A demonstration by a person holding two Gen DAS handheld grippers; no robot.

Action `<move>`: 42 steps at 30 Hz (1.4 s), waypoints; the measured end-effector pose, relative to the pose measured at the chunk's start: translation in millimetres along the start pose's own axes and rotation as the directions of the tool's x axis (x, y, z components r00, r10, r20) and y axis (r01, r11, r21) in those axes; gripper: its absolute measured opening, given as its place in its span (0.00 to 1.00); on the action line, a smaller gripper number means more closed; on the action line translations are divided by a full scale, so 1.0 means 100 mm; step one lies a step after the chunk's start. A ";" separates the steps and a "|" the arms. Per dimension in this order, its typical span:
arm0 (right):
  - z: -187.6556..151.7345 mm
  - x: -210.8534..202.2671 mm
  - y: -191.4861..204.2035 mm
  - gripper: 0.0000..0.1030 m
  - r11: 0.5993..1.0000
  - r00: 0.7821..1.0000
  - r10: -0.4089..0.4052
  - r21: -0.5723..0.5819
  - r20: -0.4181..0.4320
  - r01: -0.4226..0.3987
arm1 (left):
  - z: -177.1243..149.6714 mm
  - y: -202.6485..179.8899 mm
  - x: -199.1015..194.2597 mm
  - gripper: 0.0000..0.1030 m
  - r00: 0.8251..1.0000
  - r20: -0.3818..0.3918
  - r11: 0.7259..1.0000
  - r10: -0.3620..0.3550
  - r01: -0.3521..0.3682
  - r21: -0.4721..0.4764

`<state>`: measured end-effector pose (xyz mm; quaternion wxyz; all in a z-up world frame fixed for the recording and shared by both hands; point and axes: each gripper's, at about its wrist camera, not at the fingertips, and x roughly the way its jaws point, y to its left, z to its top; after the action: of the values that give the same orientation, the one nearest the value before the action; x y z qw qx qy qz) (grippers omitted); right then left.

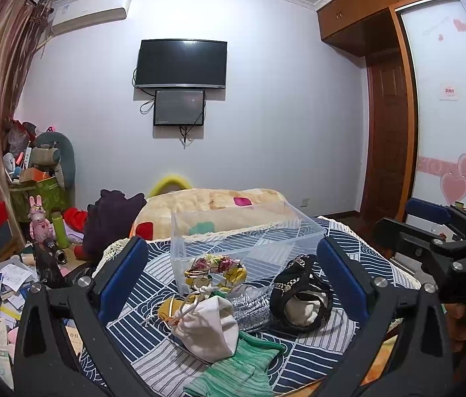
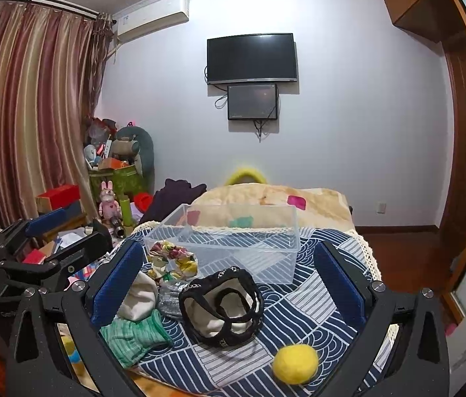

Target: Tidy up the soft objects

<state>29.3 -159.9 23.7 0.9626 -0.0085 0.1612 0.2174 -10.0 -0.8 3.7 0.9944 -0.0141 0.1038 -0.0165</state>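
Observation:
A clear plastic bin (image 1: 249,231) (image 2: 233,238) stands empty on the blue patterned cloth (image 1: 315,354) (image 2: 315,301). In front of it lie soft things: a floral scrunchie (image 1: 214,269) (image 2: 173,258), a white drawstring pouch (image 1: 208,327) (image 2: 140,297), a green knit piece (image 1: 239,370) (image 2: 130,334), a silver fabric piece (image 1: 249,307) (image 2: 170,297), a black-and-cream bag (image 1: 302,294) (image 2: 223,307) and a yellow felt ball (image 2: 295,364). My left gripper (image 1: 233,281) is open above the pouch. My right gripper (image 2: 229,284) is open above the bag.
A beige blanket (image 1: 209,201) (image 2: 272,198) lies behind the bin. A cluttered side table with a pink rabbit figure (image 1: 39,218) (image 2: 109,201) and a green bottle (image 1: 59,230) stands left. The wardrobe (image 1: 444,99) is right. The other gripper shows at the right edge (image 1: 431,231).

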 end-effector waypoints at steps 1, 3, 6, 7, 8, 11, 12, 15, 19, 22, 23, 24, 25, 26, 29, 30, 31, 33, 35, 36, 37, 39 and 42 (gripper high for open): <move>0.00 0.00 0.00 1.00 1.000 1.000 0.001 0.001 0.000 -0.001 | 0.00 0.00 0.00 1.00 1.000 0.000 1.000 -0.001 0.001 0.001; -0.01 0.00 0.00 1.00 1.000 1.000 0.003 0.003 0.000 -0.003 | 0.00 0.00 -0.01 1.00 1.000 0.000 1.000 -0.002 0.002 0.002; -0.01 0.00 -0.01 1.00 1.000 1.000 0.004 0.003 0.001 -0.004 | 0.00 -0.01 -0.02 1.00 1.000 0.001 1.000 -0.003 0.003 0.004; -0.01 0.00 0.00 1.00 1.000 1.000 0.004 0.002 0.001 -0.004 | 0.00 -0.01 -0.02 1.00 1.000 0.001 1.000 -0.004 0.004 0.004; 0.00 -0.01 0.00 1.00 1.000 1.000 0.004 0.002 0.002 -0.005 | 0.00 -0.01 -0.02 1.00 1.000 0.001 1.000 -0.004 0.004 0.004; 0.00 -0.01 0.00 1.00 1.000 1.000 0.005 0.001 0.004 -0.005 | 0.00 -0.01 -0.02 1.00 1.000 0.002 1.000 -0.003 0.003 0.004; 0.00 -0.01 0.00 1.00 1.000 1.000 0.006 0.001 0.005 -0.006 | -0.01 -0.01 -0.02 1.00 1.000 0.002 1.000 -0.003 0.003 0.004; 0.00 -0.01 0.00 1.00 1.000 1.000 0.006 0.004 0.006 -0.006 | -0.01 -0.02 -0.01 1.00 1.000 0.003 1.000 -0.004 0.004 0.002; -0.01 -0.02 0.00 1.00 1.000 1.000 0.006 0.005 0.007 -0.006 | -0.01 -0.02 0.00 1.00 1.000 0.003 1.000 -0.006 0.006 0.000; 0.00 -0.01 0.01 1.00 1.000 1.000 0.005 0.005 0.008 -0.005 | -0.01 -0.02 0.00 1.00 1.000 0.003 1.000 -0.007 0.007 -0.001; 0.00 -0.01 0.00 1.00 1.000 1.000 0.005 0.006 0.008 -0.005 | 0.00 -0.02 -0.01 1.00 1.000 0.003 1.000 -0.007 0.007 -0.002; 0.00 -0.01 0.01 1.00 1.000 1.000 0.006 0.006 0.008 -0.006 | -0.01 -0.02 0.00 1.00 1.000 0.003 1.000 -0.007 0.007 -0.002; 0.00 -0.01 0.01 1.00 1.000 1.000 0.005 0.005 0.008 -0.005 | -0.01 -0.03 0.00 1.00 1.000 0.003 1.000 -0.007 0.007 -0.001; 0.00 -0.01 0.01 1.00 1.000 1.000 0.005 0.005 0.008 -0.005 | 0.00 -0.02 0.00 1.00 1.000 0.003 1.000 -0.008 0.008 -0.001; 0.00 -0.02 0.00 1.00 1.000 1.000 0.007 0.004 0.011 -0.007 | 0.00 -0.02 0.00 1.00 1.000 0.002 1.000 -0.006 0.006 -0.001; 0.00 -0.02 0.00 1.00 1.000 1.000 0.007 0.004 0.013 -0.008 | 0.00 -0.02 0.00 1.00 1.000 0.003 1.000 -0.007 0.007 -0.001; 0.00 -0.02 0.00 1.00 1.000 1.000 0.008 0.004 0.015 -0.008 | 0.00 -0.02 0.00 1.00 1.000 0.003 1.000 -0.008 0.008 -0.003; 0.01 -0.02 0.00 1.00 1.000 1.000 0.010 0.003 0.017 -0.010 | -0.01 -0.02 0.00 1.00 1.000 0.001 1.000 -0.010 0.010 -0.005; 0.01 -0.02 0.00 1.00 1.000 1.000 0.012 0.002 0.015 -0.012 | 0.00 -0.02 0.01 1.00 1.000 -0.002 1.000 -0.013 0.013 -0.005; 0.00 -0.02 0.00 1.00 1.000 1.000 0.012 0.003 0.015 -0.012 | 0.01 -0.02 0.01 1.00 1.000 -0.002 1.000 -0.014 0.014 -0.005; 0.00 -0.02 0.01 1.00 1.000 1.000 0.014 0.002 0.015 -0.014 | 0.01 -0.02 0.01 1.00 1.000 -0.002 1.000 -0.015 0.015 -0.005; 0.00 -0.02 0.01 1.00 1.000 1.000 0.015 0.005 0.016 -0.015 | 0.01 -0.02 0.01 1.00 1.000 -0.004 1.000 -0.021 0.021 -0.005; 0.00 -0.02 -0.01 1.00 1.000 1.000 0.015 0.013 0.018 -0.015 | 0.01 0.00 0.01 1.00 0.999 -0.011 0.999 -0.035 0.034 -0.016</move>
<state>28.0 -161.3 24.3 0.9624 0.0011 0.1543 0.2235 -8.4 -0.9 4.8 0.9932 -0.0237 0.1090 -0.0329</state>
